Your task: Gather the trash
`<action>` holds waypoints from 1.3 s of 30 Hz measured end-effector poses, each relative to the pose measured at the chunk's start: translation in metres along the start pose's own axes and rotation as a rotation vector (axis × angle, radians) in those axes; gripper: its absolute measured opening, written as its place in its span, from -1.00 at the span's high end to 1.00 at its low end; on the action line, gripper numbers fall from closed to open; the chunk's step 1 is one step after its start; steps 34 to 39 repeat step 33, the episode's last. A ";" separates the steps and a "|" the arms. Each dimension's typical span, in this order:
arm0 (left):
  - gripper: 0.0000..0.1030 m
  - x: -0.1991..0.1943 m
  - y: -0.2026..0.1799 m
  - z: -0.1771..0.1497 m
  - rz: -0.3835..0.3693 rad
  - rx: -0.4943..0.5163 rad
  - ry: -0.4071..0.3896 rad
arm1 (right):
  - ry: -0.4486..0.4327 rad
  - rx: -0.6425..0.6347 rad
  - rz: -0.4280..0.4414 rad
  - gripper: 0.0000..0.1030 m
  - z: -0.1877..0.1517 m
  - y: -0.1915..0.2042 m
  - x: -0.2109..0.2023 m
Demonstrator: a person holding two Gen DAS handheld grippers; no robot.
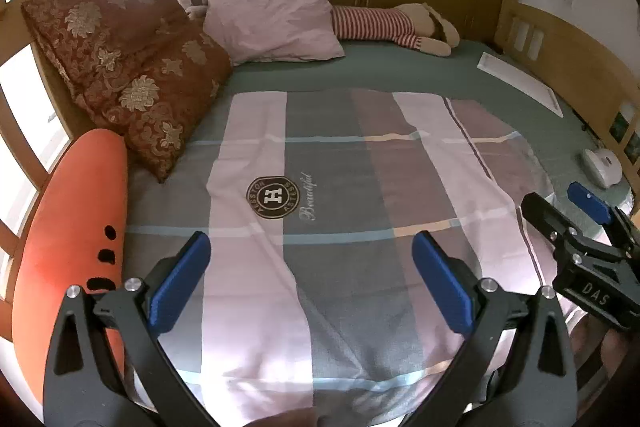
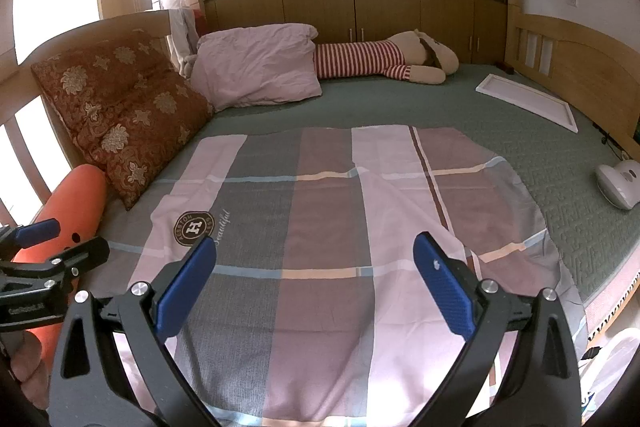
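I am at a wood-framed bed [image 2: 568, 75] with a green mattress cover, cabinets along the far wall and frosted panels above them. A plaid sheet [image 2: 320, 227] with a round logo lies spread flat across the near half. At the left sit a brocade cushion [image 1: 132, 75] and an orange bolster [image 1: 68, 227]; further back are a pink pillow [image 2: 260, 67] and a striped plush dog [image 2: 384, 61]. On the right lie a flat white tray-like frame [image 2: 528, 103] and a small white appliance [image 2: 620, 183].

My left hand-held gripper [image 1: 312, 281] hangs over the sheet with its blue pads spread wide and nothing between them. My right hand-held gripper [image 2: 316, 287] is the same: spread apart, empty, above the sheet's near edge. Each shows at the margin of the other's view, so the two sit side by side.

As for the trash, I see none that I can name: no wrappers, scraps or paper on the sheet or the mattress cover, and no bin or bag I can make out. A pale shape at the lower right corner of the right view is too cut off to identify.

I judge this to be the searching step, before any pick. The next move calls for sweeping the view toward the bed's edges or off the bed until a piece of litter shows, then lowering one spread gripper around it.
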State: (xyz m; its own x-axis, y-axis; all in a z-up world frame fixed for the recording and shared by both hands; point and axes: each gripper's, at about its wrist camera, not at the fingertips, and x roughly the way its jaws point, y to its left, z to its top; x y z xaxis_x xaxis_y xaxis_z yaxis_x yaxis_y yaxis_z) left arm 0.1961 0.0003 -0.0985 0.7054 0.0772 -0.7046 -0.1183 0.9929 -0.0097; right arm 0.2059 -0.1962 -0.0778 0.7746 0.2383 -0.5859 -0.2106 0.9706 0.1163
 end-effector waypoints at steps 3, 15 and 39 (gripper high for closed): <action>-0.94 0.001 0.002 0.001 -0.012 -0.003 0.008 | 0.001 0.002 0.000 -0.88 0.000 0.000 0.000; -0.95 0.002 0.000 -0.001 -0.022 0.004 0.012 | 0.002 0.001 0.001 -0.88 0.000 0.000 0.000; -0.95 0.027 0.004 -0.007 -0.018 -0.025 0.130 | 0.005 0.010 -0.005 -0.88 -0.003 -0.004 0.001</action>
